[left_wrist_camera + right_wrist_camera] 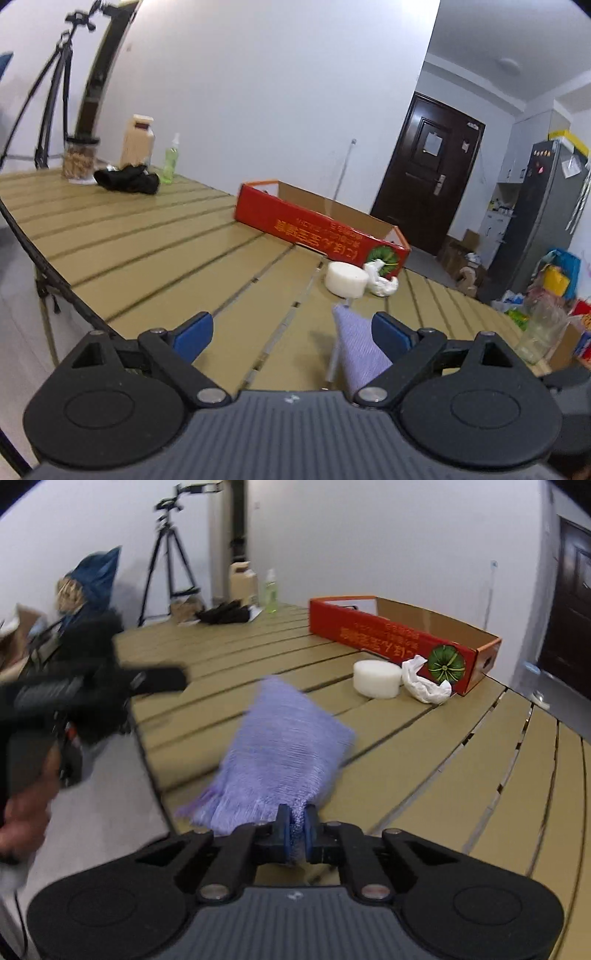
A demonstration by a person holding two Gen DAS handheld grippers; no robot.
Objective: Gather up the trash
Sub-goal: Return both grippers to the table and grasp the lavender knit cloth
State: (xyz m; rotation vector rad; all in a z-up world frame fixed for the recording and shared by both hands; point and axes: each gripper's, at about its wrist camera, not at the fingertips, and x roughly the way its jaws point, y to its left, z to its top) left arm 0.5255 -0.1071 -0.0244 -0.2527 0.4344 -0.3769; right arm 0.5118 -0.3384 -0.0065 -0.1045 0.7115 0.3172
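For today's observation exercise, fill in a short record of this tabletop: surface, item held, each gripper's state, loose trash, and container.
surface: slatted tan table
item held: purple mesh bag, pinched at its edge
right gripper: shut on the purple mesh bag
left gripper: open, nothing between its pads
loose trash: white foam disc and crumpled white plastic bag, side by side against the box
container: open red cardboard box, interior not visible
far end: green spray bottle, black cloth

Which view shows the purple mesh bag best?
Right wrist: the purple mesh bag fills the centre, its near edge pinched in the shut right gripper. Left wrist shows only one corner beside the open left gripper.
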